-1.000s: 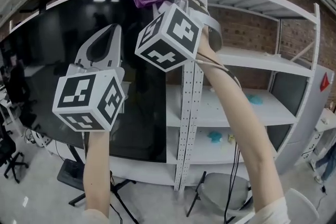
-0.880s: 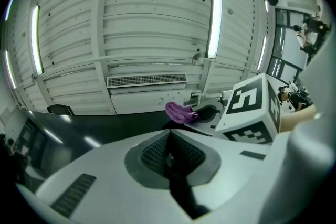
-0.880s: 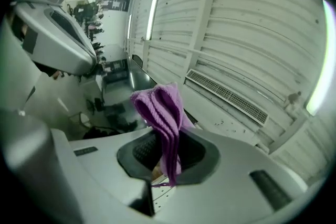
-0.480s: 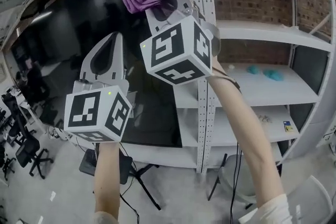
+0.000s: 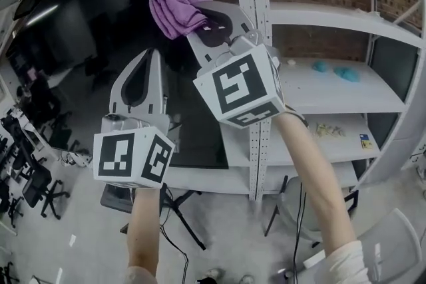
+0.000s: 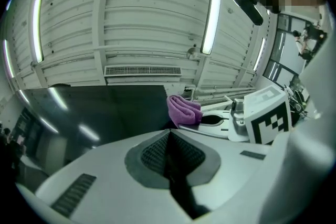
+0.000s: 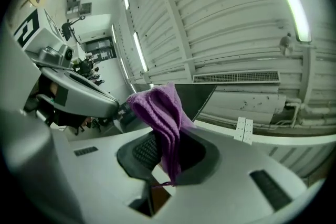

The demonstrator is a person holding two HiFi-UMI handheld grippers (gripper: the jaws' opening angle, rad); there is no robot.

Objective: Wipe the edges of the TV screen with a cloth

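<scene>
right gripper [image 5: 200, 13] clamps the folded purple knit cloth [image 5: 173, 8] near the big black glossy tv screen [image 5: 73, 56] edge, left gripper [image 5: 148, 55] pinched closed on nothing (idle), so the narrowly held cloth might slip out when dragged along the edge.

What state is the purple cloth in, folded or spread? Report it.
Folded. The purple cloth shows stacked layers doubled over in a wad, clamped in the right gripper; no part is spread flat.

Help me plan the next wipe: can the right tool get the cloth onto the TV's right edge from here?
Probably yes. The right tool grips the cloth in front of the TV, near its right edge, and nothing shows between them. The left tool sits lower, out of the way.
</scene>
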